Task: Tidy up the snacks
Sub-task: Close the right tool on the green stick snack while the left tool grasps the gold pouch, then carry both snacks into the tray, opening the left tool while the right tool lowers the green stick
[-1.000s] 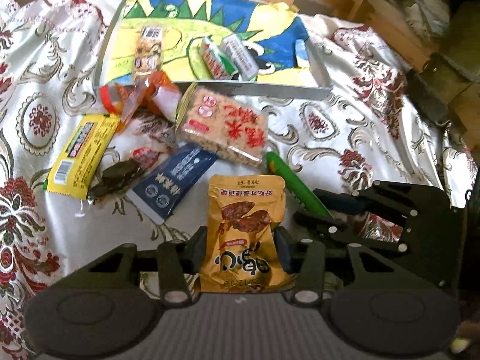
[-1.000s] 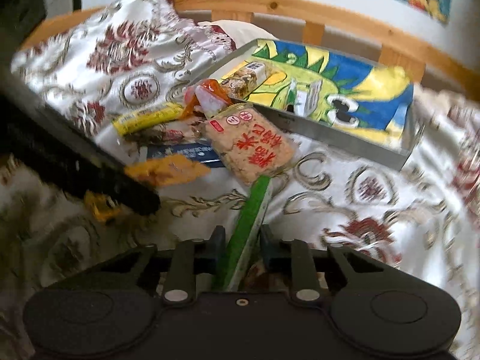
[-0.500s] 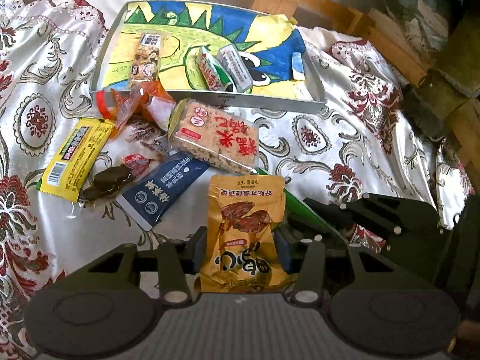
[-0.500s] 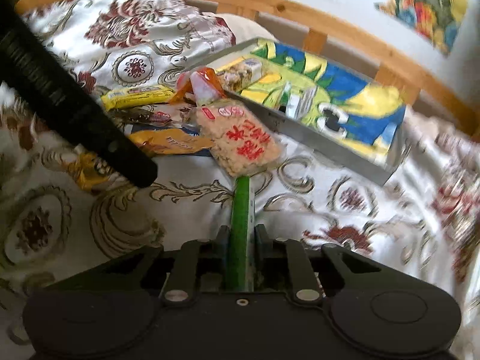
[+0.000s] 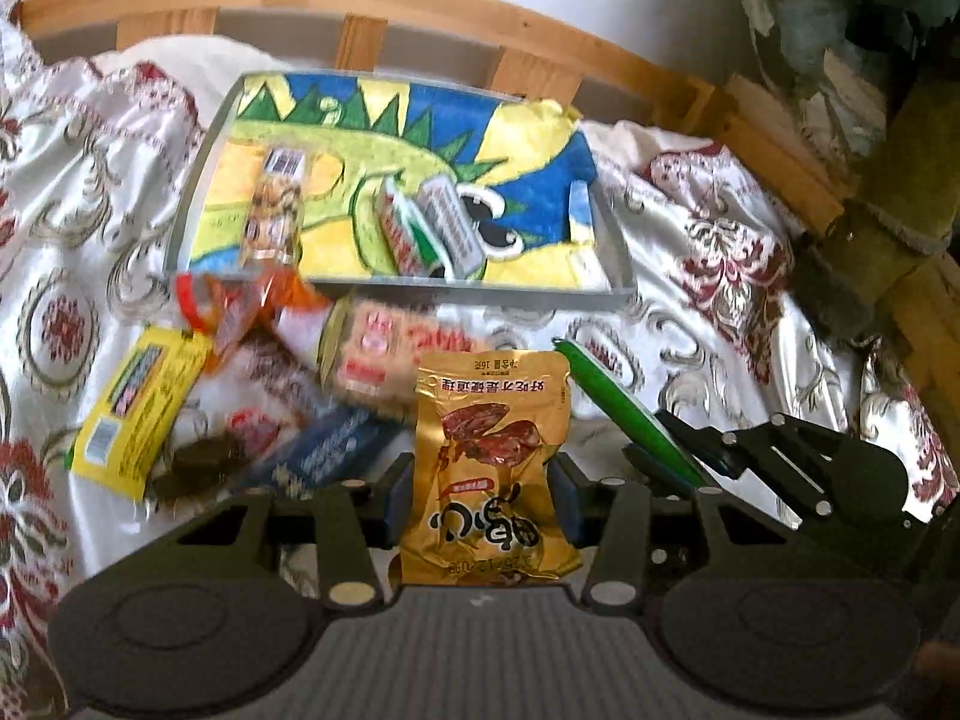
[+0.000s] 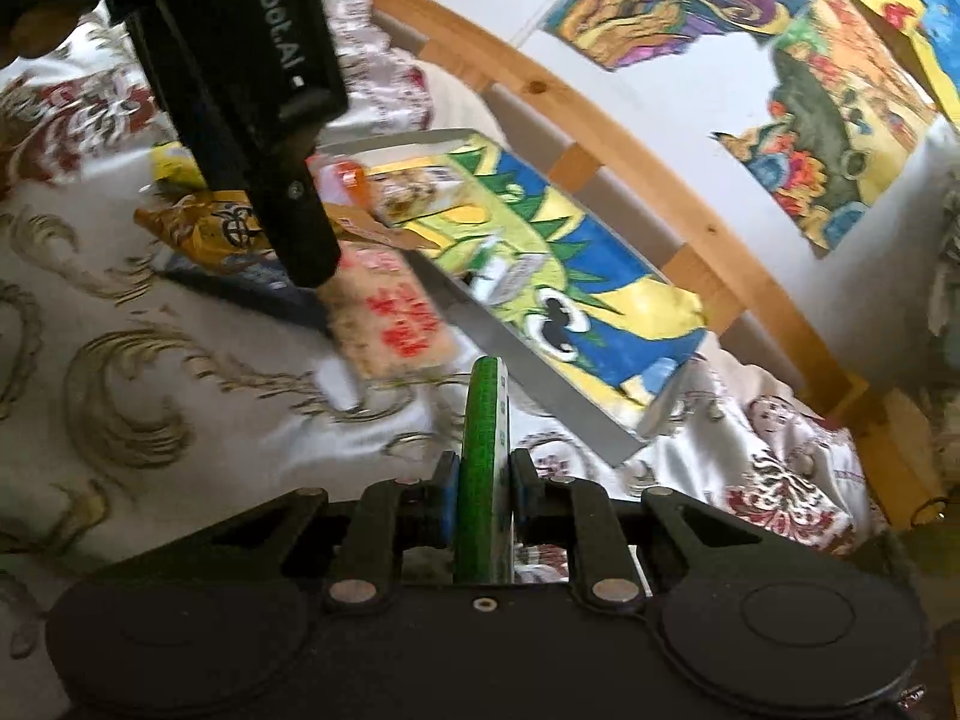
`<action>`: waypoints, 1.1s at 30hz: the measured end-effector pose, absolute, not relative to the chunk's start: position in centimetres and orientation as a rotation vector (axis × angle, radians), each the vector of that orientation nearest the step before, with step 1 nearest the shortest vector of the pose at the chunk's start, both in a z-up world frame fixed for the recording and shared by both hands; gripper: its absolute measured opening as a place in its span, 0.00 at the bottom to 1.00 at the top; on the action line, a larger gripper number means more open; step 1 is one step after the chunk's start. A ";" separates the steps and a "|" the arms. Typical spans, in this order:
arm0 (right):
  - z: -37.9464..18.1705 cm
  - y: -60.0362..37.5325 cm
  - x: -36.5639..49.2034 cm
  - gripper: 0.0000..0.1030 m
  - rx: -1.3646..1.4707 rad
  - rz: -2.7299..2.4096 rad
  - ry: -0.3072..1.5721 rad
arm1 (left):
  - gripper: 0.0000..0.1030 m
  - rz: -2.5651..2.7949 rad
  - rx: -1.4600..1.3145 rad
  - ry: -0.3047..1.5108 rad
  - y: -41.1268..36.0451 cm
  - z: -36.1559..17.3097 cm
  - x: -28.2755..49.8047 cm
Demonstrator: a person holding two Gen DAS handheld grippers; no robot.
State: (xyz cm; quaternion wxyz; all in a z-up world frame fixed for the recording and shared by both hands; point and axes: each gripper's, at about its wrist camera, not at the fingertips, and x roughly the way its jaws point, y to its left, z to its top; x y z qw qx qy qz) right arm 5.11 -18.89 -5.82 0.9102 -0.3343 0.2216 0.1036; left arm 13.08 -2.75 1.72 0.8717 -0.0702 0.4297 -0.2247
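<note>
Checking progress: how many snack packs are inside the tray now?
3. A clear bar pack lies at the tray's left; a red-green pack and a grey-white pack lie side by side mid-tray. None looks hidden.

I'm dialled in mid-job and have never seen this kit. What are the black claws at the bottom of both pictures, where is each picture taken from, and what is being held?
There is no robot arm here. A person carries a two-finger gripper in each hand, and each gripper has a wide-angle camera looking forward along its fingers; the black claws are those fingers.

The left wrist view shows the left gripper closed on a gold snack pouch. The right wrist view shows the right gripper clamped on a thin green packet.

Below lies a patterned bedspread with loose snacks: a yellow packet and a rice cracker pack. Behind them sits a tray with a dinosaur picture, already holding a few snacks. The black bar across the right view is the left gripper's body.
</note>
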 end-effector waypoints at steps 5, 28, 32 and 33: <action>-4.4 -20.3 6.5 0.18 -0.638 0.167 0.400 | 0.50 -0.458 -0.171 0.841 -3.2 2.5 15.2; -1.7 -20.3 28.0 0.18 -0.296 0.140 0.345 | 0.50 -0.310 -0.244 0.660 -2.4 -0.1 34.1; -2.5 -20.5 29.4 0.18 -0.233 0.124 0.418 | 0.50 -0.330 -0.247 0.685 -3.1 -1.6 35.0; -2.8 -20.6 29.7 0.18 -0.222 0.120 0.435 | 0.50 -0.328 -0.242 0.687 -3.3 -1.9 35.1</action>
